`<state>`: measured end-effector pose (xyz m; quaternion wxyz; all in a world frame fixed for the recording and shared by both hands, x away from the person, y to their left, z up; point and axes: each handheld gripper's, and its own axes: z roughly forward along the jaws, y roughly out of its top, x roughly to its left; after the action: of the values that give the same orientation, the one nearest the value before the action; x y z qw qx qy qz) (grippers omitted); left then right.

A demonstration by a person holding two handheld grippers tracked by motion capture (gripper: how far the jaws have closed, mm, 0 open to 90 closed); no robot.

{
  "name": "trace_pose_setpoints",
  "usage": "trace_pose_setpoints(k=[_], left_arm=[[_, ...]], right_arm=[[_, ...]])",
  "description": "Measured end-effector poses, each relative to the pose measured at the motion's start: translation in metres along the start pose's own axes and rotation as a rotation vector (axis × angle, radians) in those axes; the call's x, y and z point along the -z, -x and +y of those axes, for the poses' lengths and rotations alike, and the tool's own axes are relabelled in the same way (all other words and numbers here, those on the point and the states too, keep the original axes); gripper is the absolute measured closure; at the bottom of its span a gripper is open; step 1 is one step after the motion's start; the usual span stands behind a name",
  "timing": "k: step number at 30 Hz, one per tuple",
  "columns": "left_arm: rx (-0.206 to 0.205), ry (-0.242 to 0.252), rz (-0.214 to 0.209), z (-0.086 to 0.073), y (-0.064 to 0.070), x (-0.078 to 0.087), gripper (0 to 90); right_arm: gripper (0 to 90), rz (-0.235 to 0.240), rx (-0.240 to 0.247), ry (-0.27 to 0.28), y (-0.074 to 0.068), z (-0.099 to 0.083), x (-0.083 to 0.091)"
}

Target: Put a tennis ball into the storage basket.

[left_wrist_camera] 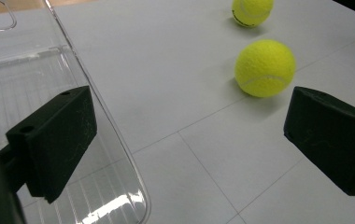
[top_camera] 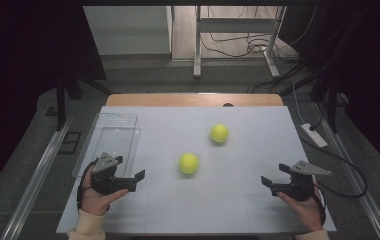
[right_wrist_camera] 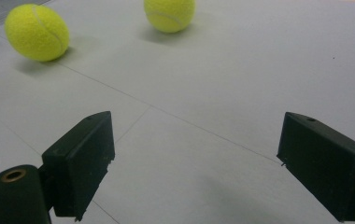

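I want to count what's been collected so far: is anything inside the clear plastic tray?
Nothing lies in the clear tray: the white table shows through its floor. Both tennis balls sit outside on the table. The left gripper covers the tray's near corner, so that bit is hidden.

Both grippers are looking all matte black and chunky. The left gripper [top_camera: 130,179] is carrying a grey three-cornered plate [top_camera: 106,162] on top, and the right gripper [top_camera: 268,184] is wearing the same kind of plate [top_camera: 308,168]. Up close, the jaw blocks are showing small screw holes and light scuffing, plus a brass-ringed hole [right_wrist_camera: 13,176]. Cream sleeve cuffs [top_camera: 87,227] are peeking in at both wrists.
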<state>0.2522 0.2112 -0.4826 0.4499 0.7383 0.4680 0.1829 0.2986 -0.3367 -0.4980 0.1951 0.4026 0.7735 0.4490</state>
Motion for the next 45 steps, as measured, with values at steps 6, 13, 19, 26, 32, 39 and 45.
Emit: trace_pose_setpoints(k=[6, 13, 19, 26, 32, 39, 45], left_arm=[[-0.001, -0.007, 0.008, -0.002, 0.000, 0.000, 3.6], [-0.009, -0.008, 0.019, 0.000, 0.000, 0.000, 3.7], [-0.018, -0.005, 0.011, 0.001, 0.002, 0.002, 3.7], [-0.026, 0.012, 0.009, 0.005, 0.003, 0.006, 3.7], [-0.013, 0.024, -0.007, 0.008, 0.004, 0.010, 3.7], [-0.018, 0.001, 0.001, 0.013, 0.009, 0.007, 3.1], [-0.040, -0.025, 0.019, 0.016, 0.015, 0.008, 3.5]], right_arm=[[11.3, 0.000, 0.001, -0.001, 0.000, 0.000, -0.002], [11.5, 0.006, -0.002, 0.001, 0.000, 0.000, -0.003], [11.6, 0.016, -0.002, 0.002, 0.000, 0.000, -0.003], [11.7, 0.018, 0.001, -0.004, 0.000, -0.001, -0.004], [11.8, 0.014, 0.001, -0.011, -0.001, -0.001, -0.006], [12.0, 0.004, -0.005, -0.008, -0.002, -0.002, -0.002], [12.7, -0.004, -0.005, -0.004, -0.001, -0.002, -0.002]])
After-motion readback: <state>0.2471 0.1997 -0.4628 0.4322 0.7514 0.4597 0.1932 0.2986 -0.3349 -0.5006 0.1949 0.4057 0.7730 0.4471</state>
